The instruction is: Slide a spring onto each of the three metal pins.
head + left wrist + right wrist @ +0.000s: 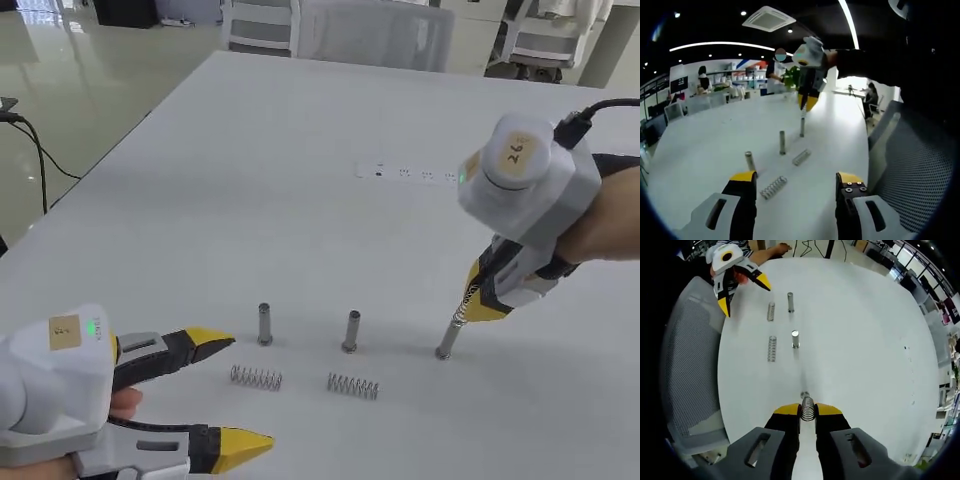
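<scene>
Three upright metal pins stand in a row on the white table: left pin [264,324], middle pin [351,331], right pin [446,340]. My right gripper [478,303] is shut on a spring [808,406] whose lower end sits over the top of the right pin [804,395]. Two more springs lie flat in front of the pins: one [255,377] near the left pin, one [353,386] near the middle pin. My left gripper [238,393] is open and holds nothing, just left of the nearer spring [773,186].
A white power strip [410,174] lies farther back on the table [300,170]. Grey chairs [370,30] stand beyond the far edge. A mesh chair [912,165] sits close to the near edge.
</scene>
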{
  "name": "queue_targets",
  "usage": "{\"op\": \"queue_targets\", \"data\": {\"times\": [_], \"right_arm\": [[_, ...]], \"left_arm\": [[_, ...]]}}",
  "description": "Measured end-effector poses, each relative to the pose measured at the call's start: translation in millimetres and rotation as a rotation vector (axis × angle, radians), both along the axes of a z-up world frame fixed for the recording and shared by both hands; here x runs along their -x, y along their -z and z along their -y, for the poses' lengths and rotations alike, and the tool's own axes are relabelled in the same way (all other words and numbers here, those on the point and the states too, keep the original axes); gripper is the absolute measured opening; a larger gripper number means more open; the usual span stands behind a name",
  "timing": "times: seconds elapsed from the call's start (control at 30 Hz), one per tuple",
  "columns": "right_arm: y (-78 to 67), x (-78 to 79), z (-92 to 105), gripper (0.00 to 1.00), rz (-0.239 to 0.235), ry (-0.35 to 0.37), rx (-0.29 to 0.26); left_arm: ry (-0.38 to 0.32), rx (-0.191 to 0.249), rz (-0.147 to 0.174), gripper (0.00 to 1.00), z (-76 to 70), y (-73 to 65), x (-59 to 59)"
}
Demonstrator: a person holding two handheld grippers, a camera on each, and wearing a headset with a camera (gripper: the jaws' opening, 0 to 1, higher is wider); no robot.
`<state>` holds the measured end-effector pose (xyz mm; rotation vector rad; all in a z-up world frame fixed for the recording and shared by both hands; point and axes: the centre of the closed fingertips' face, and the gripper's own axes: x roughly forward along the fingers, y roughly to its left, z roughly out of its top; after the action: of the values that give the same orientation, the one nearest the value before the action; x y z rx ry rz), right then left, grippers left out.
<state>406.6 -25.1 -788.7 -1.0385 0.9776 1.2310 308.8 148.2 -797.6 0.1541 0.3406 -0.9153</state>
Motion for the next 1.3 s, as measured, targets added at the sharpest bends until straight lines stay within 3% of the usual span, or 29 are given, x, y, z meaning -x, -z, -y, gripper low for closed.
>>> {"op": "queue_targets", "data": {"times": [1.3], "right_arm": [[57.9,0.6,-1.3,0.08,-0.071,0.01,0.07]], "left_arm": [[-0.003,-0.01,-0.006,0.58,-1.8,1.8,-0.6]]}}
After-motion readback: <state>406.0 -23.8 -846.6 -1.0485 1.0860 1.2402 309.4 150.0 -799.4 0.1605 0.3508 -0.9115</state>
